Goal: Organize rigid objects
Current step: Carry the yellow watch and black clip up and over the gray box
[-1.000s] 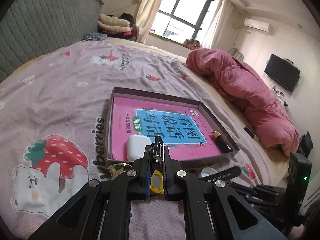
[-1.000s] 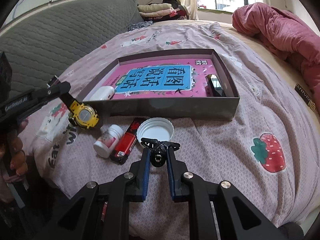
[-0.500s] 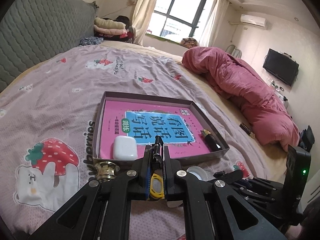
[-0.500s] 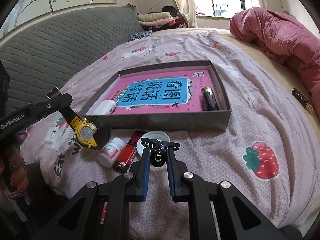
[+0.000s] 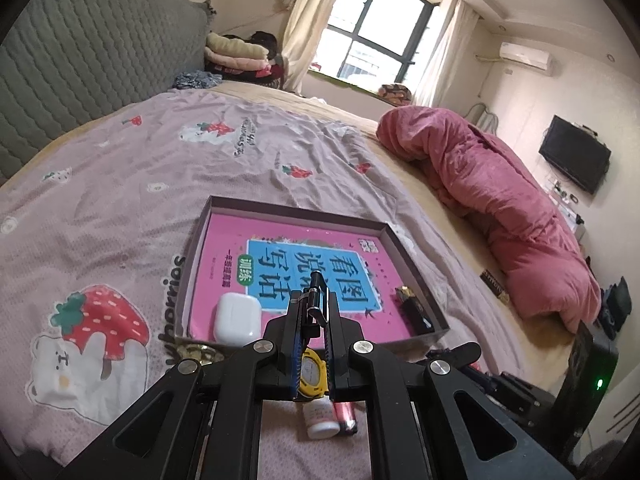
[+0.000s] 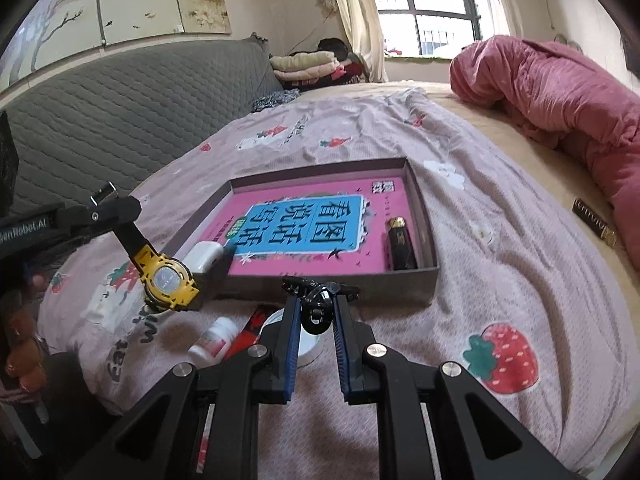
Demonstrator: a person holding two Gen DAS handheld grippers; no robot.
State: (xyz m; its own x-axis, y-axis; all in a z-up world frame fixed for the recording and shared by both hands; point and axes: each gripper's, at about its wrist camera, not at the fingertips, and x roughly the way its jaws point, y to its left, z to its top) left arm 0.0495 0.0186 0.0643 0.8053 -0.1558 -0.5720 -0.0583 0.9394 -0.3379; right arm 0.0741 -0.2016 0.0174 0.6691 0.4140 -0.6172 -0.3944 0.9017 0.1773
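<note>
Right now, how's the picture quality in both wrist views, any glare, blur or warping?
Left wrist view: sharp; the window is blown out white; fisheye bends the bed edge and darkens the corners. Right wrist view: also sharp; the window is overexposed, the box casts only soft shadow, and the watch reads clearly.

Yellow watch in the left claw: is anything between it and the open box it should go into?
Only the box's near wall. The yellow watch hangs by its strap from the left claw, beside the near-left corner where the white earbud case lies; the pink floor beyond is free.
</note>
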